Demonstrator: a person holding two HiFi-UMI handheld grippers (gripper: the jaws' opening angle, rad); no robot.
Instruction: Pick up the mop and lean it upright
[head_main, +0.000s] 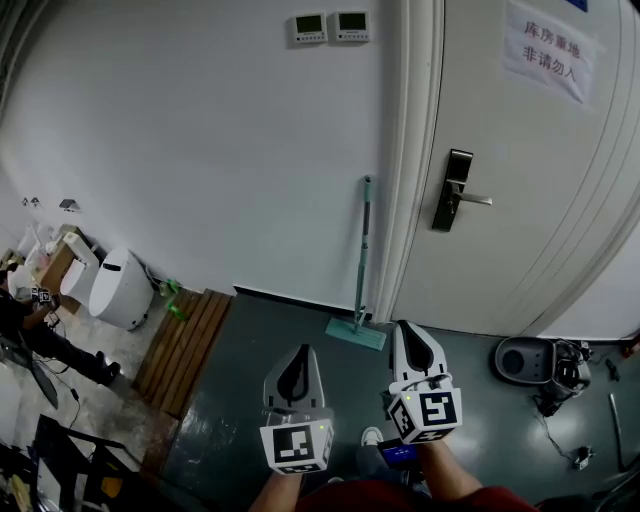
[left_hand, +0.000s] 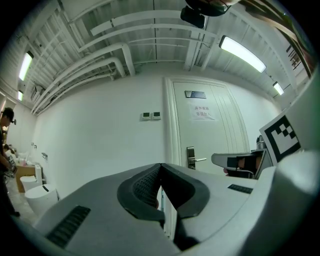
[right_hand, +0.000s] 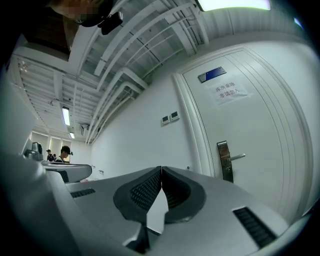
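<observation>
The mop with the slim teal-green pole (head_main: 362, 250) leans upright against the white wall (head_main: 200, 150), just beside the white door frame (head_main: 405, 200). Its flat teal head (head_main: 355, 333) rests on the dark grey floor (head_main: 260, 350) at the foot of the wall. Neither gripper touches it.

The left gripper (head_main: 300, 355), a white claw with a square-marker cube, is held level and pointed towards the wall. In the left gripper view its black ribbed pads (left_hand: 142, 187) meet at the tips, and nothing is caught between them. The right gripper (head_main: 408, 332) sits beside it, a little nearer the mop head. In the right gripper view its pads (right_hand: 145, 192) are likewise pressed together at the tips and hold nothing.

On the white panelled door (head_main: 520, 200) hangs a white paper notice (head_main: 548, 50) printed in red Chinese characters, which read 库房重地 on the top line and 非请勿入 below. A small blue plate (right_hand: 212, 74) is fixed above the door, but its writing is too small to read. A dark metal lever handle (head_main: 455, 190) is mounted on the door's left side. Two small white wall control panels (head_main: 328, 27) sit side by side high on the wall, their displays unreadable.

A slatted wooden board (head_main: 185, 345) lies on the floor to the left, near a white rounded bin (head_main: 120, 288).
</observation>
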